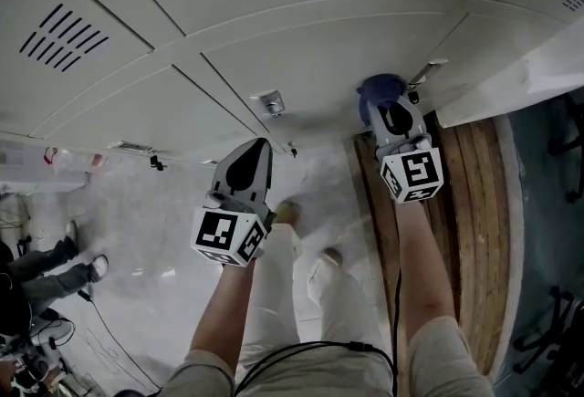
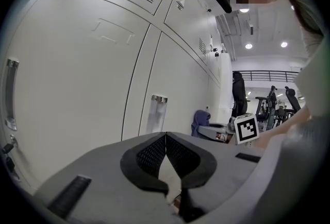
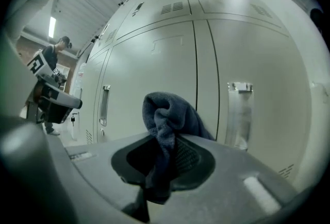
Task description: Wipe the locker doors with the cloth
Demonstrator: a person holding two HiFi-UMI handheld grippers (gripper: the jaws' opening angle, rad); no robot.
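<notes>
A blue cloth (image 3: 167,120) is bunched between the jaws of my right gripper (image 3: 166,153), which is shut on it. In the head view the cloth (image 1: 381,90) presses toward a pale locker door (image 1: 328,57) just ahead of the right gripper (image 1: 394,120). My left gripper (image 1: 246,169) hangs lower left, a little off the doors, with its jaws shut and nothing in them; its tips (image 2: 166,138) meet in the left gripper view. There the cloth (image 2: 201,121) and the right gripper's marker cube (image 2: 246,129) show at the right.
Rows of pale locker doors (image 2: 77,73) with vent slots (image 1: 62,37), label holders (image 3: 238,115) and a pull handle (image 3: 104,104) fill the wall. A wooden bench (image 1: 474,203) stands on the right. A person's legs (image 1: 55,267) and cables (image 1: 301,351) lie at the lower left.
</notes>
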